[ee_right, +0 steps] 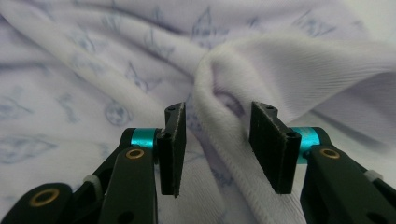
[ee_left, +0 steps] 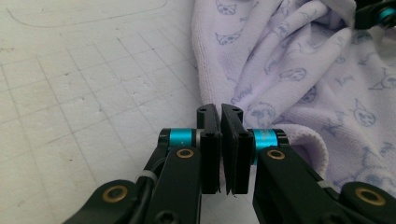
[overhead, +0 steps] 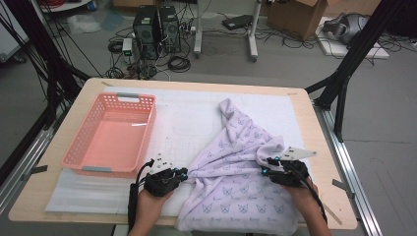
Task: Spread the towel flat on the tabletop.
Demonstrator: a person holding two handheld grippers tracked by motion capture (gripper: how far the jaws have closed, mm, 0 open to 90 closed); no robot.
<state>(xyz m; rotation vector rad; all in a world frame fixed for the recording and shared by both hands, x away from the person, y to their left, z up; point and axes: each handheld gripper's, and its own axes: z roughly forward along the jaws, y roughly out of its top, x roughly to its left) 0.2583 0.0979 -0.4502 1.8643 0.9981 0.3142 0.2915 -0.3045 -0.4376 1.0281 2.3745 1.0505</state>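
A lavender cloth [overhead: 236,162] printed with small cat faces lies crumpled on the right half of the white mat, its near part hanging over the table's front edge. My left gripper [overhead: 184,173] is at the cloth's left edge. Seen in the left gripper view, this left gripper [ee_left: 220,109] is shut with its tips against the cloth [ee_left: 299,70] hem, and no fabric shows between the pads. My right gripper [overhead: 264,166] rests on the cloth's right side. My right gripper [ee_right: 217,112] stands open around a raised cloth fold [ee_right: 224,79], and the pads do not press on it.
An empty pink plastic basket [overhead: 147,130] sits on the left of the white mat [overhead: 192,118]. The wooden table [overhead: 305,128] ends just right of the cloth. Black frame poles, computers and cables stand on the floor beyond.
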